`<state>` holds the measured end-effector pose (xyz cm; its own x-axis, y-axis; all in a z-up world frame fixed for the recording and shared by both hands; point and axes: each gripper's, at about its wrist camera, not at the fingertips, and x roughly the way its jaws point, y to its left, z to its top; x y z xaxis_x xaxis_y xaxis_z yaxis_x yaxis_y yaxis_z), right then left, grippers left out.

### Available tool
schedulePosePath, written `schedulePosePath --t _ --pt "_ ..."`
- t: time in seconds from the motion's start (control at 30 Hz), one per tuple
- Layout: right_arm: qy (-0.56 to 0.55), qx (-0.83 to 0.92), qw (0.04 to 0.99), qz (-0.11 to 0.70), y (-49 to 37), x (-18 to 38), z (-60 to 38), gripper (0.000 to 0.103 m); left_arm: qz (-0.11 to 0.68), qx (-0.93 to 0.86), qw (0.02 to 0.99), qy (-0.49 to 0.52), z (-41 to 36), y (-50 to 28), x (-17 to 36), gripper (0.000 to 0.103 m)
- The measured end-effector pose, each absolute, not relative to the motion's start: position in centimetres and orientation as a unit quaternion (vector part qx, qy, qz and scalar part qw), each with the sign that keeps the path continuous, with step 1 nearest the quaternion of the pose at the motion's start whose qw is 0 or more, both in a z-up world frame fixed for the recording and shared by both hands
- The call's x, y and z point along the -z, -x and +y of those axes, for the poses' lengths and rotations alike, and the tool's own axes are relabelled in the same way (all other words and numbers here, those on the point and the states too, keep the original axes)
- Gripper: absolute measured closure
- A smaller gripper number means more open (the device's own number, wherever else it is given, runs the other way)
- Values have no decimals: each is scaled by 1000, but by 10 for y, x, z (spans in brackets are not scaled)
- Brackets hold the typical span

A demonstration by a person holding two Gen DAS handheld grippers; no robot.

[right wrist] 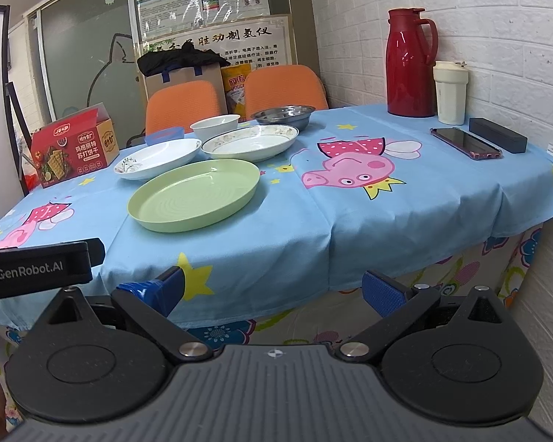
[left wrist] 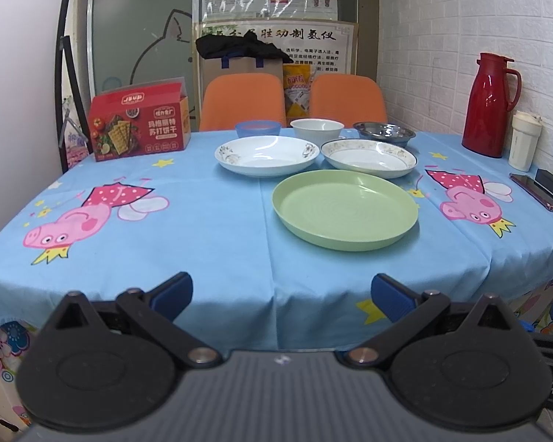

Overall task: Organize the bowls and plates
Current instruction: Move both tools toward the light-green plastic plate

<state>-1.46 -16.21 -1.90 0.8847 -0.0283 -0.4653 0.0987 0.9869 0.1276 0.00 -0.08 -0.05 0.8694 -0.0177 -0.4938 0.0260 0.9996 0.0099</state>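
While held short of the near table edge, left gripper (left wrist: 282, 294) with jaws spread wide and nothing between the blue pads; right gripper (right wrist: 272, 291) likewise parted and empty, hanging just off the drooping hem of the blue cartoon tablecloth (left wrist: 210, 243).

Far left, near the back edge: red cracker box (left wrist: 138, 123), standing well apart from the dishes. Wide bare cloth from there forward to the near edge — open room on the whole left half.

Centre back, in a row along the far edge: blue bowl (left wrist: 258, 129), white bowl (left wrist: 317, 128), steel bowl (left wrist: 384, 133), each just beside the next. In front of them, two white plates side by side — floral plate (left wrist: 267, 155) on the left, gold-rimmed plate (left wrist: 368, 157) on the right, rims near each other, touching or not cannot be told. Nearest of all, green plate (left wrist: 344, 213), close to both white plates and set slightly right of centre, with clear cloth between its front rim and the near edge.

Right side, against the brick wall: red thermos (left wrist: 492, 105), cream tumbler (left wrist: 524, 140) just beside it, then phone (right wrist: 465, 143) and black case (right wrist: 497, 134) lying side by side close to the right edge. Open cloth between green plate and phone.

Behind the table: two orange chairs (left wrist: 243, 101).
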Motion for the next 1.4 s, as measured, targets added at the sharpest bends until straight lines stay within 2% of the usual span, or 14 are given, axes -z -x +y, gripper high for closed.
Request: schedulePosePath --t 0.77,1.13,1.4 --pt "-75 33 966 243 12 22 -161 13 260 14 965 0 5 -3 0 0" --pt "-83 49 957 274 -8 30 -176 13 297 15 955 13 6 -37 2 0" --pt "-85 56 956 275 -29 10 -181 13 300 19 954 19 8 -65 -18 0"
